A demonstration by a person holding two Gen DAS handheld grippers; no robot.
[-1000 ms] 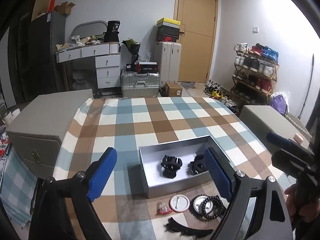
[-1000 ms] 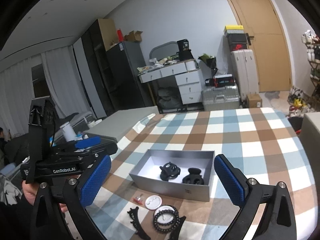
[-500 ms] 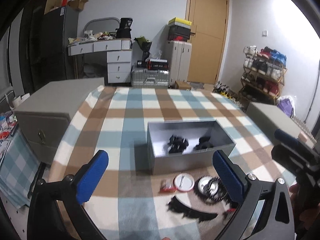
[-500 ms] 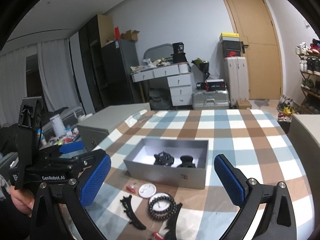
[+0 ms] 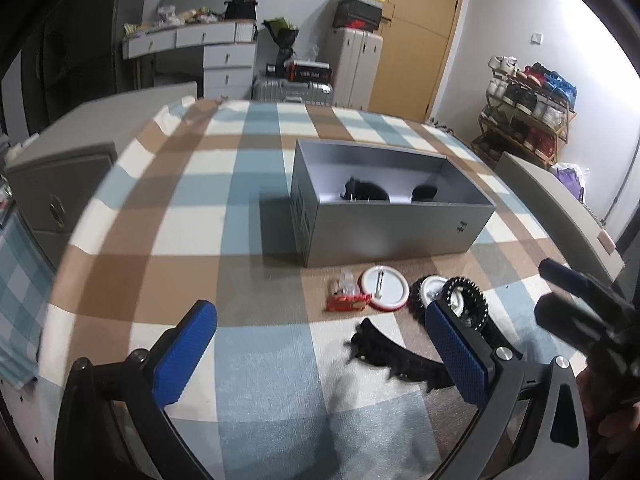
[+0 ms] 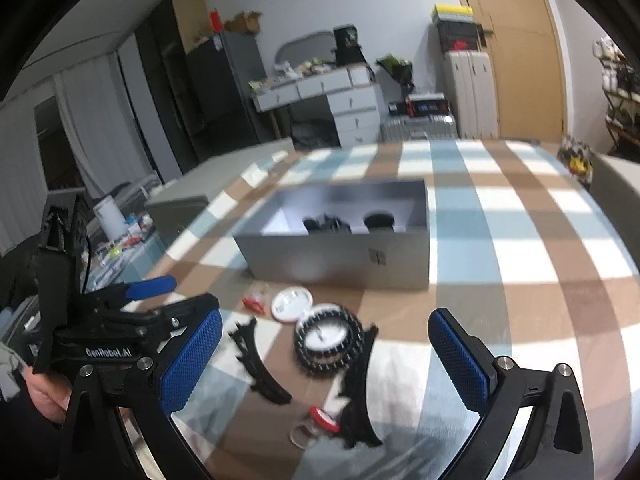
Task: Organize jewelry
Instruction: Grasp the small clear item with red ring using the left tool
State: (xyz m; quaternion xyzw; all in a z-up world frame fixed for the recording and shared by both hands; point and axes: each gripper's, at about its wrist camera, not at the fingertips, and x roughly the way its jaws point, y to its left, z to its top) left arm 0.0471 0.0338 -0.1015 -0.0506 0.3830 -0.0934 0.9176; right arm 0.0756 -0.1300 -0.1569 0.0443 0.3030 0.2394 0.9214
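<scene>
Both grippers hover above the checked surface (image 5: pixel 192 208) with nothing held: the left gripper (image 5: pixel 320 354) has its fingers spread wide, and the right gripper (image 6: pixel 326 358) likewise. The grey box (image 5: pixel 394 228) stands open in the middle of the surface and already holds two dark pieces, which are only partly visible over its near wall. The remaining jewelry lies loose just in front of that wall: a small red-and-clear packet (image 5: pixel 347 298), a white round badge (image 5: pixel 385 289), a black beaded bracelet (image 6: pixel 328 338) ringed around a second white disc, and two black toothed hair combs (image 6: pixel 260 364), with another small red-capped item (image 6: pixel 318 420) nearest the right gripper. The step in hand appears to be selecting the next loose piece. The right gripper is best lowered over the bracelet with the fingers straddling it, closing across the bead ring rather than the disc, since the disc may slide out. The right-hand comb touches the bracelet and is likely to be dragged along; approach from the clear side. The box wall is near, so lift clear before moving across.
</scene>
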